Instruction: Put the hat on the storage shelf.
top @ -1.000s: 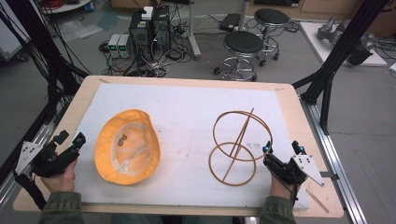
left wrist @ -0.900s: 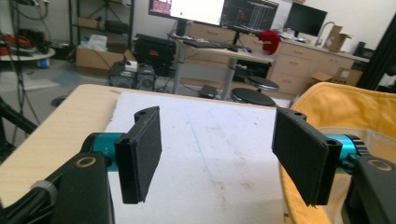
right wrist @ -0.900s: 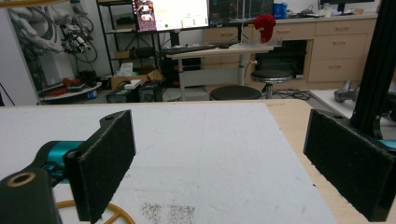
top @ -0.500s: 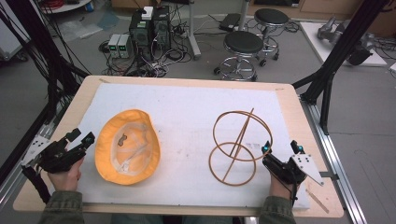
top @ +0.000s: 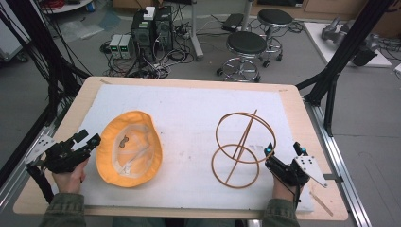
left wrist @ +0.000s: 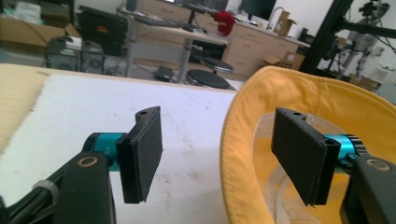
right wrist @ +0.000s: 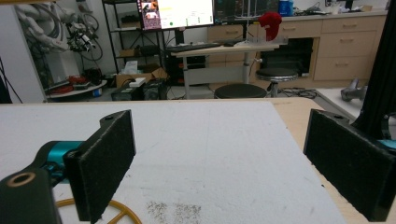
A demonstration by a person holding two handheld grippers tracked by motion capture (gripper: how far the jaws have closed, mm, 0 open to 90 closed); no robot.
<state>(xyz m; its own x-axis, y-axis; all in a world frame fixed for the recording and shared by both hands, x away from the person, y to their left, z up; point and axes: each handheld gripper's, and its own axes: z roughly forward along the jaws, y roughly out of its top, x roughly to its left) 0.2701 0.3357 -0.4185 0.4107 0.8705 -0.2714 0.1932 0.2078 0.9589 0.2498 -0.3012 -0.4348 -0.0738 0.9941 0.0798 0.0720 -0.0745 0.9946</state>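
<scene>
A yellow bucket hat [top: 130, 149] lies upside down on the left of the white mat [top: 189, 104]. My left gripper [top: 90, 137] is open at the hat's left edge. In the left gripper view the hat's brim [left wrist: 233, 140] rises between the jaws, with the right jaw over the hat's inside. A wooden stand of two rings crossed by a stick [top: 241, 146] sits on the right of the mat. My right gripper [top: 283, 149] is open just to the right of its lower ring, holding nothing. In the right gripper view a bit of that ring [right wrist: 119, 212] shows by the left jaw.
The mat covers most of the wooden table [top: 302, 113]. A thin wooden strip [top: 324, 203] lies near the front right corner. Beyond the far edge stand two stools [top: 246, 47] and computer boxes [top: 151, 28] on the floor.
My left gripper has moved right and forward to the hat's edge, so the brim now sits between its jaws. The right gripper has stayed still.
</scene>
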